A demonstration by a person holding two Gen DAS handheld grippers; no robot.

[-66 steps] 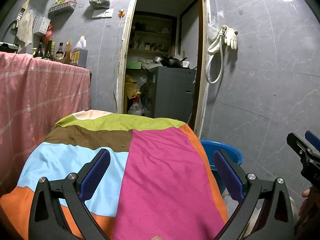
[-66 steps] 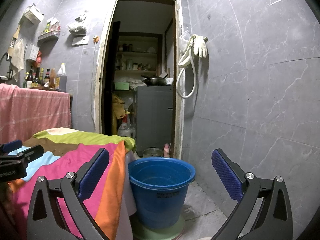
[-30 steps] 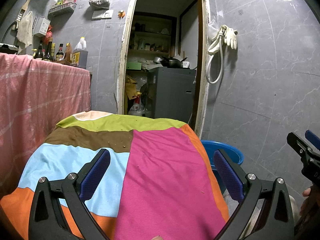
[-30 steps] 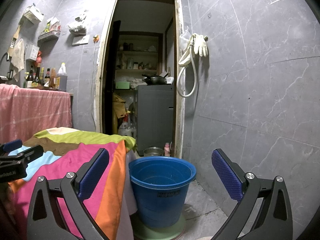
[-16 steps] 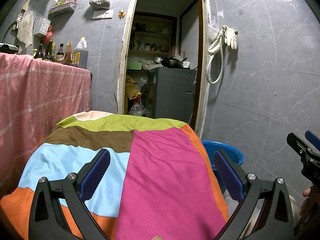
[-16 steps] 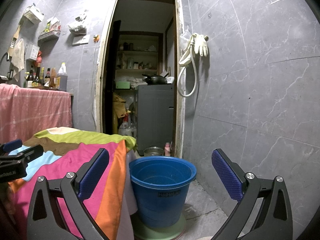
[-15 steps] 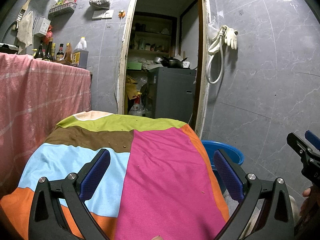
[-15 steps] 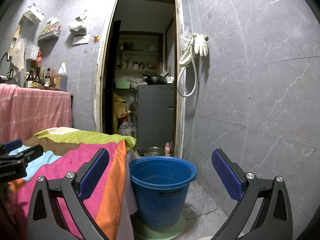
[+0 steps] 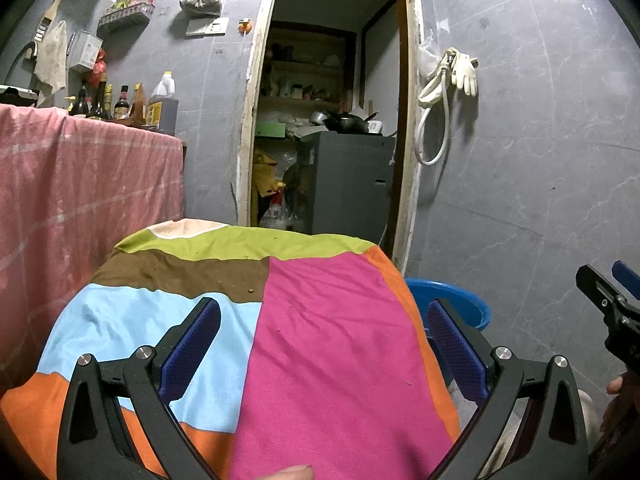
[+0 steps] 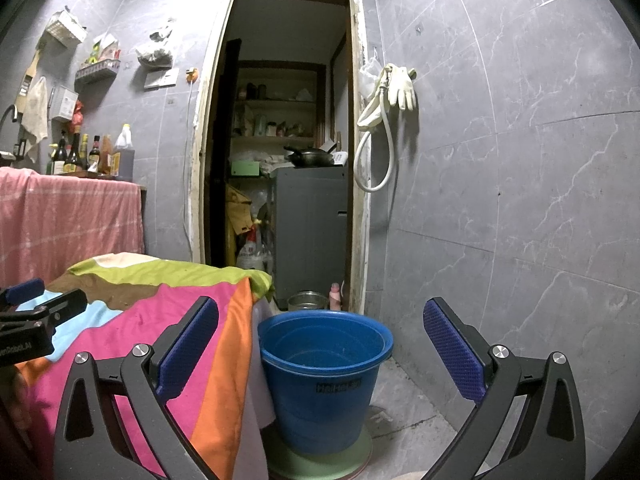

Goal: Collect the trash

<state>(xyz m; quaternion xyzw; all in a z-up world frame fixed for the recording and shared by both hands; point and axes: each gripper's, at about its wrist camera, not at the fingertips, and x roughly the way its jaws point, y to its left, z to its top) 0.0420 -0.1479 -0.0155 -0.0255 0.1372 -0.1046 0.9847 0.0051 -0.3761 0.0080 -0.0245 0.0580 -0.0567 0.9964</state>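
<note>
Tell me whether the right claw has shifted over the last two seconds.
No. The right claw stays open, framing the blue bucket below the doorway just as before.

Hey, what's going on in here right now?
A person holds a two-finger gripper in each hand; both are open and empty. The left gripper hovers over a table draped in a multicoloured patchwork cloth with a few small crumbs on it. The right gripper points at an empty-looking blue plastic bucket on the floor beside the table. Nothing is picked up yet.
</note>
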